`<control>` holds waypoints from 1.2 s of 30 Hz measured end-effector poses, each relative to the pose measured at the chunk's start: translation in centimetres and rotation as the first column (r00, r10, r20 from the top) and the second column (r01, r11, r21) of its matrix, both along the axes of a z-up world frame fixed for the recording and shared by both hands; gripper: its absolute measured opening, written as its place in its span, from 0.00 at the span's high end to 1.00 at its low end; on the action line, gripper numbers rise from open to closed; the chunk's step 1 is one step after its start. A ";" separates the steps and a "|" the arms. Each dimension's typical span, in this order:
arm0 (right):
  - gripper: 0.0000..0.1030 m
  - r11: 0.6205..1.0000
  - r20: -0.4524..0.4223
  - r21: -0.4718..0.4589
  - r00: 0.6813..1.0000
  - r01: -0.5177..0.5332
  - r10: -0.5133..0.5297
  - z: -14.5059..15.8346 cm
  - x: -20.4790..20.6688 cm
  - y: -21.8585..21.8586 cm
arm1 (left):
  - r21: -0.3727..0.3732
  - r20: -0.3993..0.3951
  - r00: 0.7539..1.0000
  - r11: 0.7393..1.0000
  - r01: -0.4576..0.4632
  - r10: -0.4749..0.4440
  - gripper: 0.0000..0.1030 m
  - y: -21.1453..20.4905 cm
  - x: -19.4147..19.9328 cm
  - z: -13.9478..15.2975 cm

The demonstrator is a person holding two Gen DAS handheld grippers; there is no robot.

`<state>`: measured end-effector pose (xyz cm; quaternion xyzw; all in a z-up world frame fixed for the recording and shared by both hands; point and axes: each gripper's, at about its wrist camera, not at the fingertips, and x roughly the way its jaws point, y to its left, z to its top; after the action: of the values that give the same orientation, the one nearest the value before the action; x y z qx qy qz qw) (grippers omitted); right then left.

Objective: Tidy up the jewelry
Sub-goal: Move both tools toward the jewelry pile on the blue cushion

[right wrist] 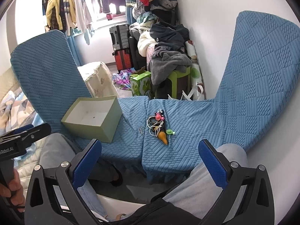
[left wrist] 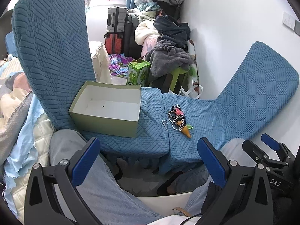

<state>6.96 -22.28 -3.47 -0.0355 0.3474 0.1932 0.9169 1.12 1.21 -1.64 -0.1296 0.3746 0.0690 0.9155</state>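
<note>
A small heap of jewelry [left wrist: 178, 119] [right wrist: 158, 126] lies on the right blue chair seat [left wrist: 202, 123] [right wrist: 183, 129]: rings, bead chains, a pink charm, a green clip and an orange cone-shaped piece. A thin silver pin [left wrist: 164, 124] [right wrist: 141, 130] lies just left of the heap. An open, empty pale green box [left wrist: 107, 107] [right wrist: 93, 117] stands on the left seat. My left gripper [left wrist: 148, 161] is open, hanging low over the person's knees, short of both. My right gripper [right wrist: 150, 163] is open too, nearer the heap, and it also shows at the edge of the left wrist view [left wrist: 271, 150].
Two blue-covered chairs face me, backrests [left wrist: 52, 56] [right wrist: 262, 75] at the far left and right. The person's knees in light jeans [left wrist: 78, 159] [right wrist: 221, 166] sit below the grippers. Behind are a green carton [left wrist: 138, 73], a stool with piled clothes [left wrist: 168, 60], suitcases [left wrist: 116, 31] and a bed [left wrist: 15, 103] at left.
</note>
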 end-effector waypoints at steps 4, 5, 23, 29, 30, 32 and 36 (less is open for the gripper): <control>0.00 1.000 0.001 -0.003 1.000 -0.008 0.008 -0.4 -0.1 0.3 | 0.001 -0.008 1.000 1.000 0.000 0.000 0.00 0.3 0.3 -0.4; 0.00 1.000 0.002 -0.008 1.000 -0.008 0.008 -0.6 -0.1 0.4 | 0.008 -0.012 1.000 1.000 -0.001 0.001 0.00 0.3 0.5 -0.5; 0.00 1.000 -0.004 -0.006 1.000 0.025 -0.025 -1.8 0.3 -0.8 | 0.037 -0.057 0.998 0.999 -0.011 0.013 0.00 -0.8 2.1 -1.7; 0.00 1.000 -0.018 -0.003 1.000 0.025 -0.025 -2.4 0.5 -0.7 | 0.032 -0.076 0.997 0.999 -0.009 0.012 0.00 -0.6 2.3 -2.3; 0.00 1.000 -0.020 -0.004 0.999 0.025 -0.025 -2.5 0.5 -0.6 | 0.030 -0.079 0.997 0.999 -0.011 0.013 0.01 -0.5 2.4 -2.4; 0.00 1.000 -0.025 -0.008 0.999 0.023 -0.024 -2.7 0.6 -0.5 | 0.026 -0.087 0.996 1.000 -0.011 0.013 0.00 -0.4 2.5 -2.6; 0.00 1.000 -0.027 -0.012 0.999 0.017 -0.017 -2.9 0.7 -0.3 | 0.025 -0.087 0.996 1.000 -0.006 0.009 0.00 -0.6 2.4 -2.9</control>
<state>7.67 -22.54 -6.36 -0.0352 0.3610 0.1837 0.9136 3.52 0.60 -4.51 -0.1165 0.4126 0.0827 0.8997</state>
